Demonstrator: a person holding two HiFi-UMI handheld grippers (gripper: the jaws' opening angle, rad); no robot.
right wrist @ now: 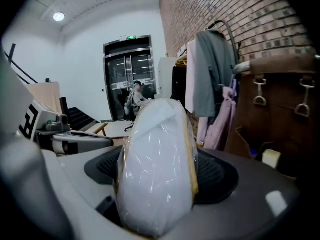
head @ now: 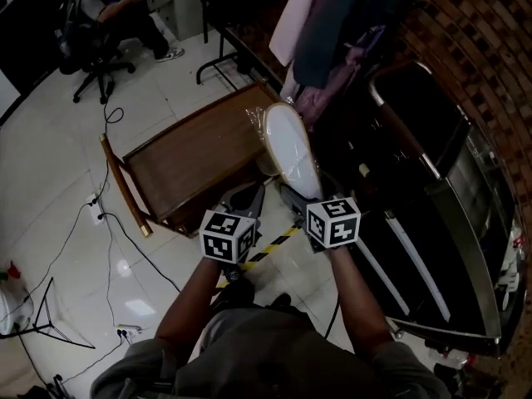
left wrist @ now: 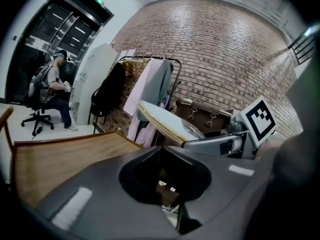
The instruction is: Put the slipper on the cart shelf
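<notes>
As it hangs gripped, the slipper (right wrist: 155,164) seems plastic-bagged.

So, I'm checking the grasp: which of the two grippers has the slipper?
The right gripper: its fingers clamp the plastic-wrapped white slipper. The left gripper beside it holds nothing.

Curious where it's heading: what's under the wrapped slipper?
A corner of the wooden cart shows beside the slipper, held in the right gripper; what lies directly beneath is covered.
</notes>
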